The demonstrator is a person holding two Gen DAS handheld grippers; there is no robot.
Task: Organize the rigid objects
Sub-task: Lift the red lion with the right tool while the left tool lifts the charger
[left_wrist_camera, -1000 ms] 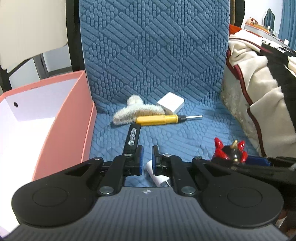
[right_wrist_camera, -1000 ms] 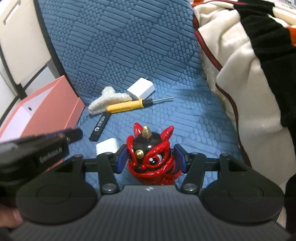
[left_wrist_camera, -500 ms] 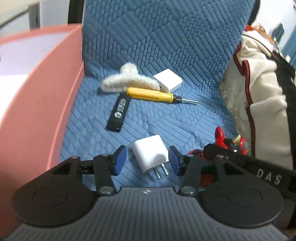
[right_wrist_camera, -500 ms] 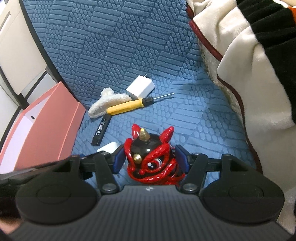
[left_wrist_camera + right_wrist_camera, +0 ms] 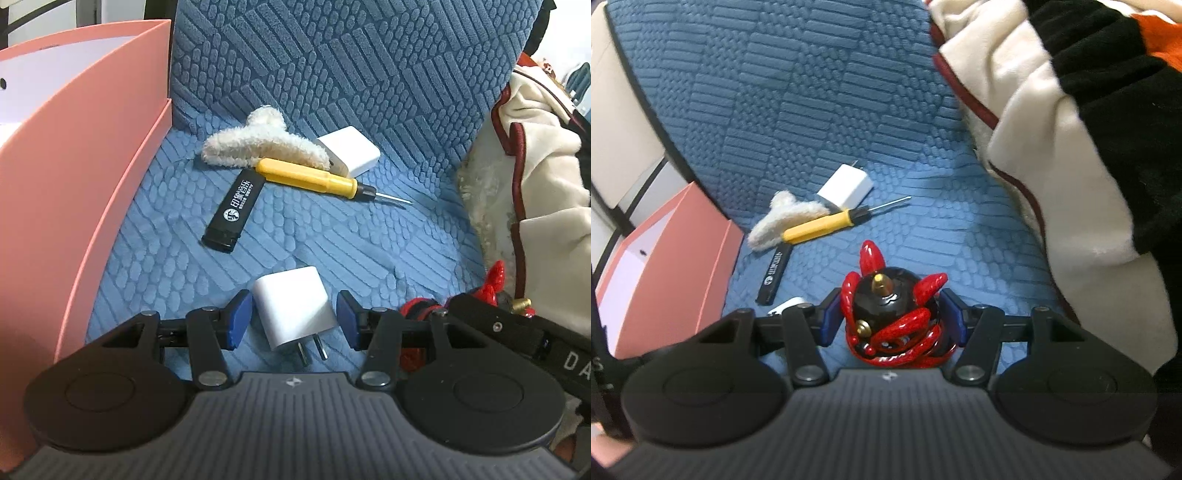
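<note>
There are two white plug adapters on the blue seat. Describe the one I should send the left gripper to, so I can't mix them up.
Start at the pink cardboard box beside the blue quilted seat cushion. The nearer white cube-shaped plug adapter lies alone between the open pads of the left gripper, prongs towards the camera. The other white adapter sits far back by the fluffy cream clip.

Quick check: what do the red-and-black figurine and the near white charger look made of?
Figurine: probably glazed ceramic or lacquered resin; glossy, with sharp highlights on red and black, gold-coloured studs. Near charger: smooth, matte white plastic, with two metal prongs. Both look rigid.
</note>
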